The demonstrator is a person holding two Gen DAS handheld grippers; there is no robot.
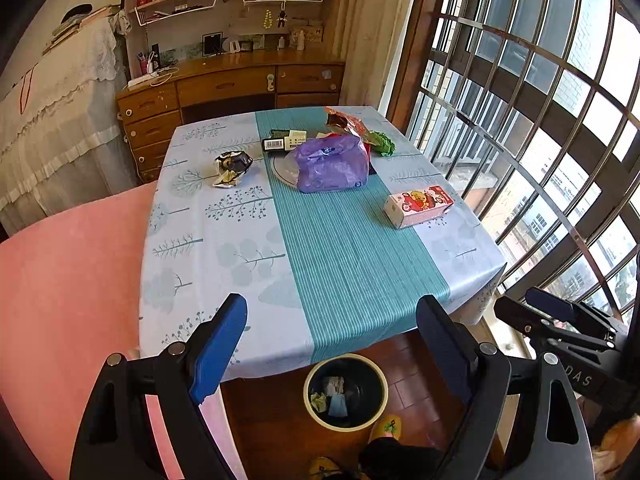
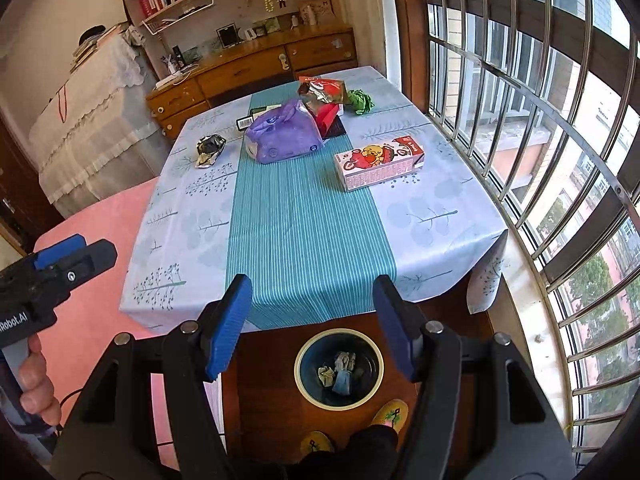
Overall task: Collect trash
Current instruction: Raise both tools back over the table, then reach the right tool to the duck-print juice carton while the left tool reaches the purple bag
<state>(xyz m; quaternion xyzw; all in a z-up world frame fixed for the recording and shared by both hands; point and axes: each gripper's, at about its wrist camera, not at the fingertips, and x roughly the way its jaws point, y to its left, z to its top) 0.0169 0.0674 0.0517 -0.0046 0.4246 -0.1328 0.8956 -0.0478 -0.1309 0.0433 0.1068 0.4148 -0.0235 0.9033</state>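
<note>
Two hand-held tongs hover at the near edge of a desk [image 1: 224,240] covered in a pale blue and teal cloth, above a round bin [image 2: 338,366] on the floor that already holds a few crumpled scraps. The left tongs [image 1: 332,344] and the right tongs [image 2: 312,324] both stand wide apart and hold nothing. The trash lies toward the far half of the desk: a pink carton [image 2: 378,162] on the right, a purple bag [image 2: 282,134] in the middle, a crumpled foil wrapper [image 2: 210,148] on the left, and a red snack packet [image 2: 322,90] and green wad [image 2: 360,100] farthest away. The carton looks the easiest first pick for the right tongs: approach from above, close across its narrow width, lift clear, then release only once directly over the bin.
</note>
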